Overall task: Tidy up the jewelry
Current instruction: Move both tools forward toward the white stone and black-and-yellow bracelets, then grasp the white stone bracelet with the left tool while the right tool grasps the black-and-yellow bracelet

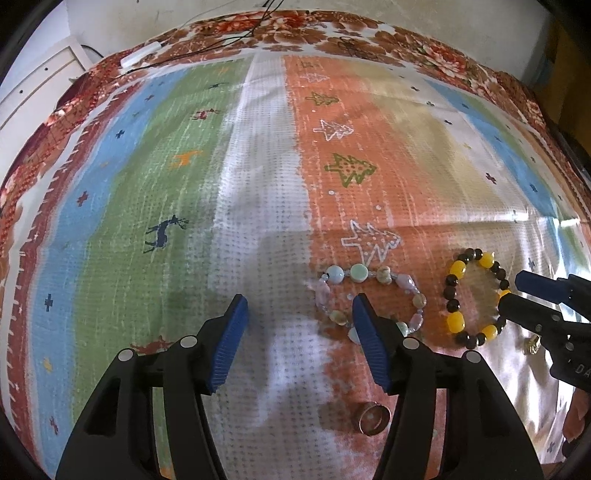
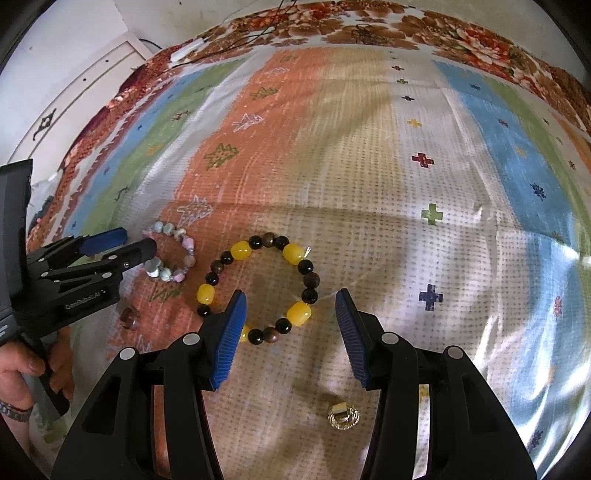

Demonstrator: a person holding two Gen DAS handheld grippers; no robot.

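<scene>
A pastel bead bracelet (image 1: 369, 297) lies on the striped cloth; it also shows in the right wrist view (image 2: 170, 254). A yellow-and-black bead bracelet (image 2: 258, 288) lies to its right, also in the left wrist view (image 1: 476, 297). A copper ring (image 1: 373, 418) lies near me, also seen in the right wrist view (image 2: 129, 317). A gold ring (image 2: 344, 417) lies below the right gripper, also in the left wrist view (image 1: 532, 345). My left gripper (image 1: 300, 310) is open and empty, its right finger over the pastel bracelet. My right gripper (image 2: 291, 306) is open and empty above the yellow bracelet.
The striped mat (image 1: 258, 184) with tree and deer prints covers a floral cloth (image 1: 332, 33). A white cable adapter (image 1: 142, 55) and thin wires lie at the far edge. A white cabinet (image 2: 74, 96) stands at the left. The person's hand (image 2: 22, 369) holds the left gripper.
</scene>
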